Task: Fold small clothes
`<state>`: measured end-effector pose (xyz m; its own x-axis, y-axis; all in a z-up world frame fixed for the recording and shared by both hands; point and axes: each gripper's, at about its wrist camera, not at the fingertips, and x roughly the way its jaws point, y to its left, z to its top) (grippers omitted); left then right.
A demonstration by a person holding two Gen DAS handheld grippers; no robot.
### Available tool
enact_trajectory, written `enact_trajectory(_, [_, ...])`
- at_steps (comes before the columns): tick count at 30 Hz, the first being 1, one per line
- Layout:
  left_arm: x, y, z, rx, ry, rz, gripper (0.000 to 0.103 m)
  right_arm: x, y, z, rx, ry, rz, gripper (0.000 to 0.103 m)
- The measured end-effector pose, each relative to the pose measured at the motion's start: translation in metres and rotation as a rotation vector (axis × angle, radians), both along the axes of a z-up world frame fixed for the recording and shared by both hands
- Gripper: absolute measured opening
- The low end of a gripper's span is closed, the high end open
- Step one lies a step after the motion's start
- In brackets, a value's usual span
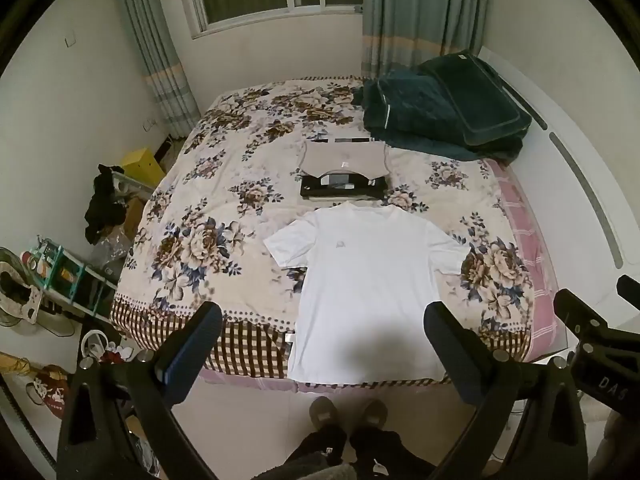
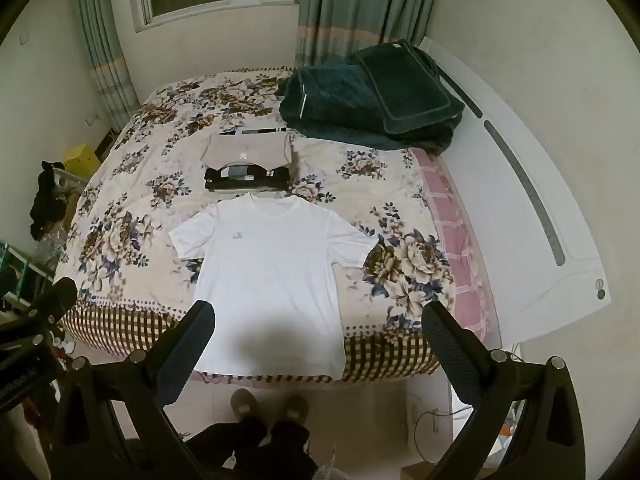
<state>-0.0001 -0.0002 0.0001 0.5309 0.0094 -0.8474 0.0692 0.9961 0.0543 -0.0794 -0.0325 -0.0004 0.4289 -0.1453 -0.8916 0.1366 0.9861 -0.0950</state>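
Observation:
A white T-shirt [image 1: 368, 280] lies flat and spread out on the floral bedspread [image 1: 224, 208], collar away from me, hem at the bed's near edge. It also shows in the right wrist view [image 2: 272, 288]. My left gripper [image 1: 322, 332] is open and empty, held high above the shirt's lower part. My right gripper [image 2: 318, 328] is open and empty too, above the hem area. The right gripper's body shows at the right edge of the left wrist view [image 1: 592, 340].
A stack of folded clothes [image 1: 344, 172], beige on top of black, lies beyond the shirt's collar. A dark green folded blanket [image 1: 440, 116] sits at the far right by the white headboard [image 1: 580, 184]. Cluttered shelves [image 1: 60, 272] stand left of the bed. My feet [image 1: 348, 412] are at the bed's foot.

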Motion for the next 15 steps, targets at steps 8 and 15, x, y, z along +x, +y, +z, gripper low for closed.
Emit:
enact_trajectory(8, [-0.0002,0.0001,0.0001,-0.005,-0.004,-0.001,0.103,0.0005,-0.0026,0.0022,0.003,-0.002,-0.004,0.103])
enact_trajectory(15, [-0.0003,0.0003,0.0002,-0.011,-0.005,-0.003,0.103,-0.0059,0.0006,0.0014,0.008,-0.009,-0.005,0.103])
